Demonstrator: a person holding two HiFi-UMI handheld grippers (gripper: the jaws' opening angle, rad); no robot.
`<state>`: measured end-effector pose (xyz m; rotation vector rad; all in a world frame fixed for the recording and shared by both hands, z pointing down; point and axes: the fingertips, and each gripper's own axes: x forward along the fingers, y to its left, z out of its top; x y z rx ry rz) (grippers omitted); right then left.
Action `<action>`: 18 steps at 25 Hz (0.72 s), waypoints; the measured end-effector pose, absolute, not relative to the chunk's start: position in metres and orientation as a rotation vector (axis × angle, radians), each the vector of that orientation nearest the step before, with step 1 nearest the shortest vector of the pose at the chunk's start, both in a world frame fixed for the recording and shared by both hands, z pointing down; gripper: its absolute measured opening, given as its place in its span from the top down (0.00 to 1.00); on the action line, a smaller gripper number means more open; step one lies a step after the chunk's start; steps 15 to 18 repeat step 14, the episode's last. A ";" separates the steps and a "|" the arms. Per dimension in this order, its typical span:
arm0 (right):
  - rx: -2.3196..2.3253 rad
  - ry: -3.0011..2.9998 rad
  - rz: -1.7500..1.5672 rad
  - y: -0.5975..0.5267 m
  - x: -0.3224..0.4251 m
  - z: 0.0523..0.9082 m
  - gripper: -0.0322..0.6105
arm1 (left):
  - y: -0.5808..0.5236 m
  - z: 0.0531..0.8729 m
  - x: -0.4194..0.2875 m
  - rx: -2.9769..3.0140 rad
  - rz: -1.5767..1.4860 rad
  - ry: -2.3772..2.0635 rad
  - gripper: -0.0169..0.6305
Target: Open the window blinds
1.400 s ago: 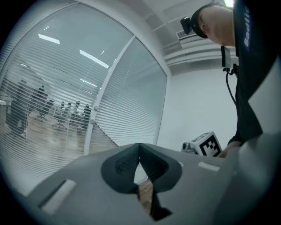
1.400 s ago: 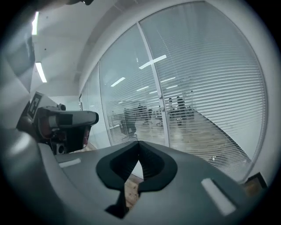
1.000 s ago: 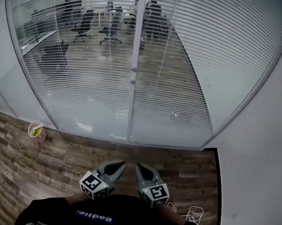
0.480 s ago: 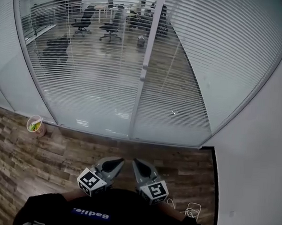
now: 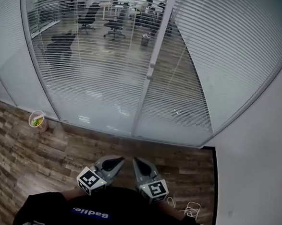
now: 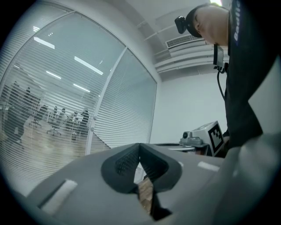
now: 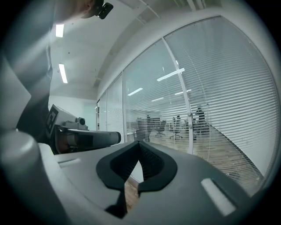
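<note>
White slatted blinds [image 5: 105, 73] hang behind a glass wall, with their slats partly tilted so an office with chairs shows through. A white upright frame post [image 5: 151, 72] splits the glass into two panes. My left gripper [image 5: 114, 161] and right gripper [image 5: 140, 163] are held close to my body, side by side, well short of the glass, pointing toward it. Both are shut with nothing between their jaws. The left gripper view shows the blinds [image 6: 57, 118] ahead to the left, the right gripper view shows the blinds [image 7: 210, 101] ahead to the right.
A paper cup [image 5: 37, 120] with green content stands on the wood floor by the glass at the left. A white wall [image 5: 258, 156] closes off the right side. Loose white cable [image 5: 189, 211] lies on the floor near my right foot.
The view has shifted so the frame post sits further right and the cup slightly higher. Both grippers stay shut and close together, edging a little toward the glass.
</note>
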<state>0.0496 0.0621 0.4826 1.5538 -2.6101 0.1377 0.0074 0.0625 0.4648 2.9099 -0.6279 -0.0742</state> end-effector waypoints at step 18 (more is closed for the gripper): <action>1.560 -2.635 0.209 0.066 0.045 0.480 0.95 | 0.068 0.466 0.009 2.905 -0.080 -0.623 0.97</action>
